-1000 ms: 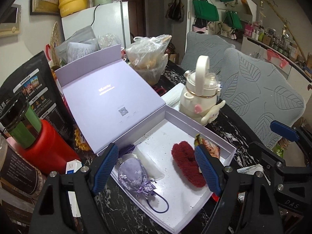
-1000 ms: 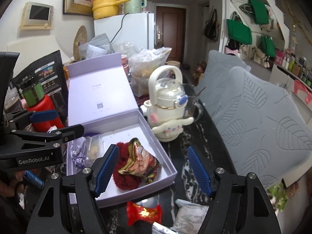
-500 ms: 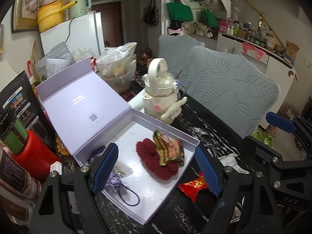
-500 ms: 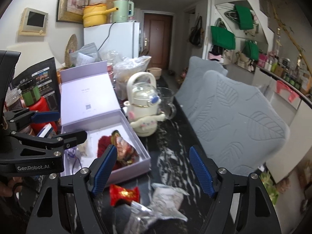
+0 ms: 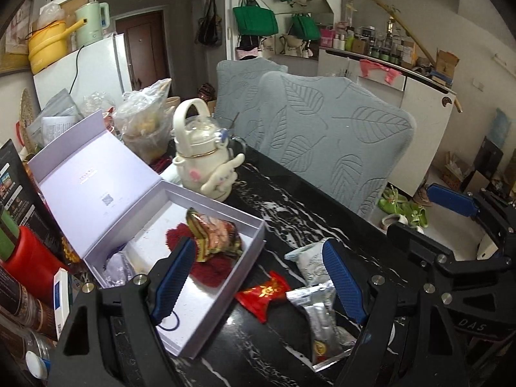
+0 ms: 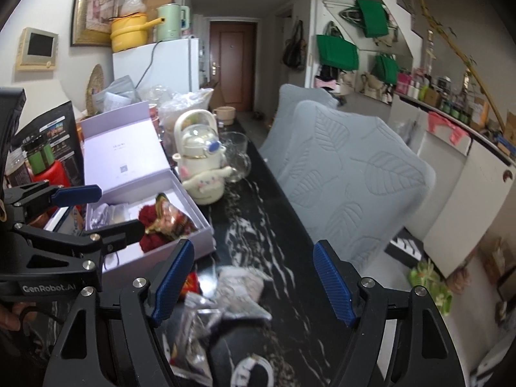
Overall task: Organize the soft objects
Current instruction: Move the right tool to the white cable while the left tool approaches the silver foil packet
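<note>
An open lilac box [image 5: 222, 293] on the black marble table holds a dark red fuzzy scrunchie [image 5: 209, 269], a patterned pouch [image 5: 214, 237] on top of it, and a lilac drawstring pouch [image 5: 117, 269]. The box also shows in the right wrist view [image 6: 200, 237]. On the table beside it lie a red packet [image 5: 262, 293], a pale grey pouch [image 5: 311, 262] and a silver packet [image 5: 322, 319]. My left gripper [image 5: 258, 283] is open and empty above the red packet. My right gripper [image 6: 251, 285] is open and empty above the grey pouch [image 6: 238, 287].
A white cartoon kettle bottle [image 5: 203, 164] and a glass mug [image 6: 237, 156] stand behind the box. A red canister [image 5: 29, 261] and dark bags crowd the left. Grey leaf-pattern chair backs [image 5: 332, 142] line the table's right side. A black cap [image 6: 245, 358] lies near.
Both grippers have pulled back and swung right, away from the box. The patterned pouch now lies on the scrunchie in the box. The loose packets on the table have come into view.
</note>
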A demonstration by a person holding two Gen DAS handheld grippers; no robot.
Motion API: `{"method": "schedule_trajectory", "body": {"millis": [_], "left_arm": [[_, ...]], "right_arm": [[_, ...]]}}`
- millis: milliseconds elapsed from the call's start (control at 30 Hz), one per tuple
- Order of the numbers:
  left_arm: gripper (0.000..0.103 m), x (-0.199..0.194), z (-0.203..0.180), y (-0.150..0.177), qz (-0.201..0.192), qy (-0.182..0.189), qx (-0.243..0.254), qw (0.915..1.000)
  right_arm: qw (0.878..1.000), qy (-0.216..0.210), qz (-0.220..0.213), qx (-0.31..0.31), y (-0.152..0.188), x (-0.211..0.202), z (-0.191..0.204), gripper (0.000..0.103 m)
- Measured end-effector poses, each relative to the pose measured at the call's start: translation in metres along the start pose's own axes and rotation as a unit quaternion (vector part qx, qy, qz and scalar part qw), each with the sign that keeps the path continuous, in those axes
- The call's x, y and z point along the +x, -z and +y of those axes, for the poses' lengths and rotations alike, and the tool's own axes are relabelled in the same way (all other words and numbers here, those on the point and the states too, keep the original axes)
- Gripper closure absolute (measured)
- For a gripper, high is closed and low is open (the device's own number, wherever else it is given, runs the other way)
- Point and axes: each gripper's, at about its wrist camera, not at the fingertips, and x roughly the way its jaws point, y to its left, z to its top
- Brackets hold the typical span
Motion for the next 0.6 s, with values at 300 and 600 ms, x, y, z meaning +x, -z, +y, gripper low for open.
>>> {"method": "schedule_trajectory", "body": {"millis": [300, 600], "left_arm": [[0.022, 0.003, -0.042, 0.014, 0.012, 0.018, 0.035, 0.9991], [0.022, 0.013, -0.062, 0.042, 0.04, 0.019, 0.033, 0.9985]], "right_arm": [[0.999, 0.008, 0.021, 0.023, 0.036, -0.013, -0.025, 0.026], [0.999, 0.01, 0.042, 0.017, 0.074, -0.012, -0.036, 0.026]]}}
